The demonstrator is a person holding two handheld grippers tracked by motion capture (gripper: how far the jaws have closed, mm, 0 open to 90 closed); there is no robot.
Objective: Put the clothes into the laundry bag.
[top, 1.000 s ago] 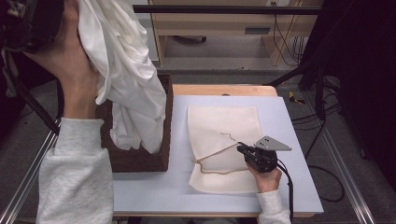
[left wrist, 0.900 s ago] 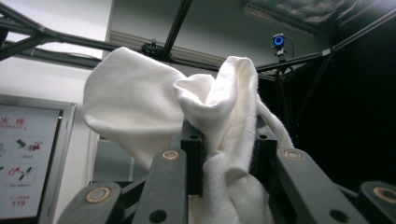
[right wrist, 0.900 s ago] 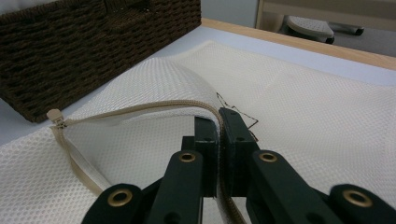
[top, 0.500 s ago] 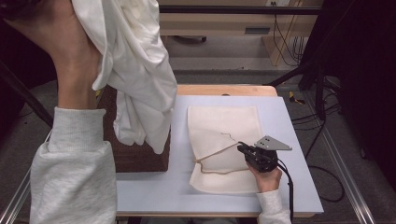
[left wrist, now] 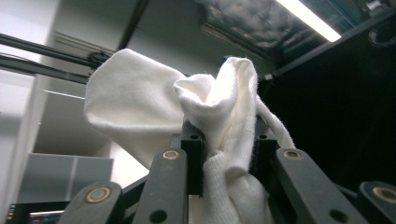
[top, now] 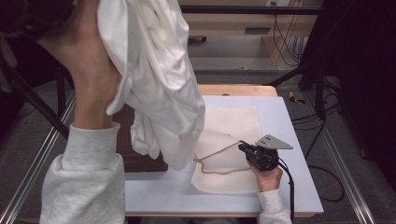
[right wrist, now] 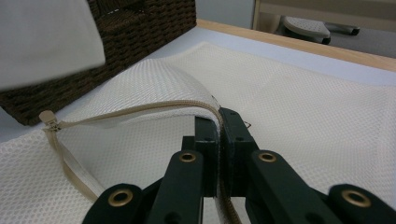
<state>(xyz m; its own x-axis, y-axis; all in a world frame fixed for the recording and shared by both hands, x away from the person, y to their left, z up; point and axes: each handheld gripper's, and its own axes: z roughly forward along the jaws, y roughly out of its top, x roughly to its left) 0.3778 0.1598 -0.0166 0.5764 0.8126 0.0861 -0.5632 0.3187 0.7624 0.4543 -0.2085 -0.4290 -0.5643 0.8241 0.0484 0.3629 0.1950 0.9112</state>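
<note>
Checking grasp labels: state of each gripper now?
Left gripper: closed on the white garment, lifted.
Right gripper: closed on the mesh bag at its zipper edge.

No readable text, label, brand or number anywhere.

Your table (top: 289,186) had a pale blue-white top with a wooden far edge. On it lay a cream mesh laundry bag (top: 238,128) at centre, and a dark wicker basket (top: 140,158) at nine o'clock.
</note>
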